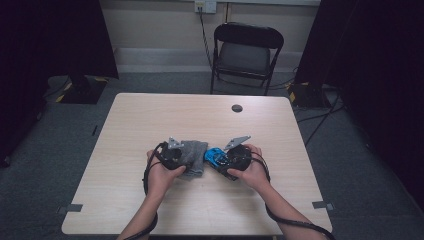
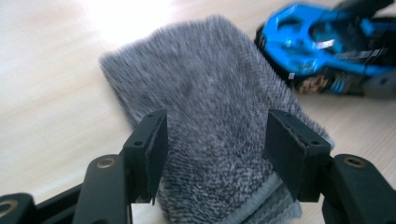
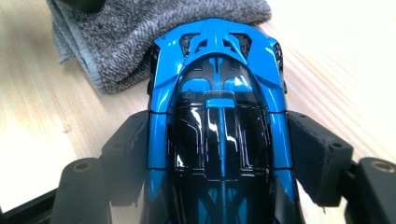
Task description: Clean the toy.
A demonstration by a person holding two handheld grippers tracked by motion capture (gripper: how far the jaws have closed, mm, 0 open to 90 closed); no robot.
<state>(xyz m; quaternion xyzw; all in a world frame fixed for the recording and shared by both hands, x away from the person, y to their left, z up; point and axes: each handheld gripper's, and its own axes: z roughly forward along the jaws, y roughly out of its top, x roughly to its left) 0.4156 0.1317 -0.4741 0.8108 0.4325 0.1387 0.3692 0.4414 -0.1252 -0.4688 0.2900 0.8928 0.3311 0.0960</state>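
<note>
A: Left hand-held gripper point(image 2: 212, 140): released, jaws parted to either side of the grey cloth point(image 2: 210, 102) without pressing it. The cloth lies flat on the counter point(image 2: 42, 93), long axis running from the jaws toward 12 o'clock.

B: And the right hand-held gripper point(image 3: 219, 158)?

A: Grasping the blue toy car point(image 3: 217, 116) across its flanks, car's long axis in line with the jaws, far end at 12 o'clock touching the cloth's edge.

B: In the high view?

A: Cloth point(image 1: 194, 156) lies at 9 o'clock of the car point(image 1: 215, 156); the left hand-held gripper point(image 1: 179, 156) is the nearer to the cloth.
</note>
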